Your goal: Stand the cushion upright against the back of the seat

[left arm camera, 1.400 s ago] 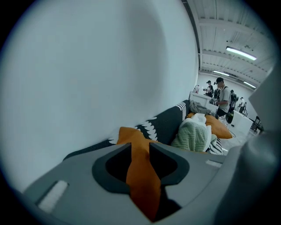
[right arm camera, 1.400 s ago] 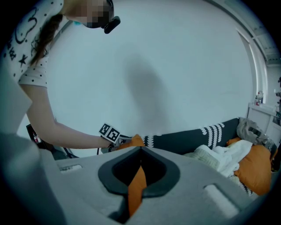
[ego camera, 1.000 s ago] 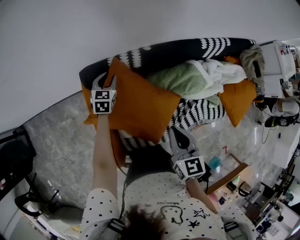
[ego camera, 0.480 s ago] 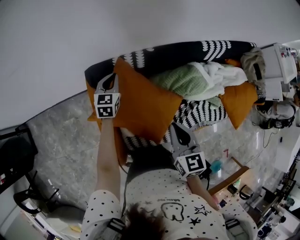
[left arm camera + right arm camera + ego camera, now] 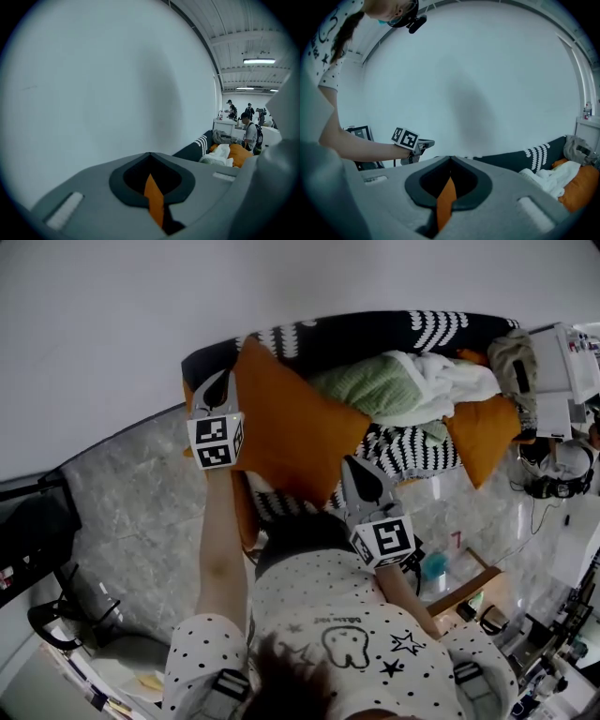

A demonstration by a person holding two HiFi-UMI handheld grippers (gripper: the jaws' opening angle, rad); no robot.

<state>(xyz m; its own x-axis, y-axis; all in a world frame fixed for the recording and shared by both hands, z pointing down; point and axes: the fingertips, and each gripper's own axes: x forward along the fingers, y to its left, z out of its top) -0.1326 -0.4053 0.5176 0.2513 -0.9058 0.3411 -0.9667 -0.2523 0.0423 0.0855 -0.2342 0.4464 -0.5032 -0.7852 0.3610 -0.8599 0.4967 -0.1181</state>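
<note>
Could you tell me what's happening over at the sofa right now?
A person holds the big orange cushion with two handheld grippers: the left gripper is shut on its upper left edge by the sofa back, the right gripper on its lower right edge. The cushion leans tilted across the seat, not yet upright against the back. A blanket pile and a second cushion sit to the right.

Large industrial hall, ribbed ceiling (image 5: 243,28), strip lights (image 5: 258,61), sofa (image 5: 375,334)
</note>
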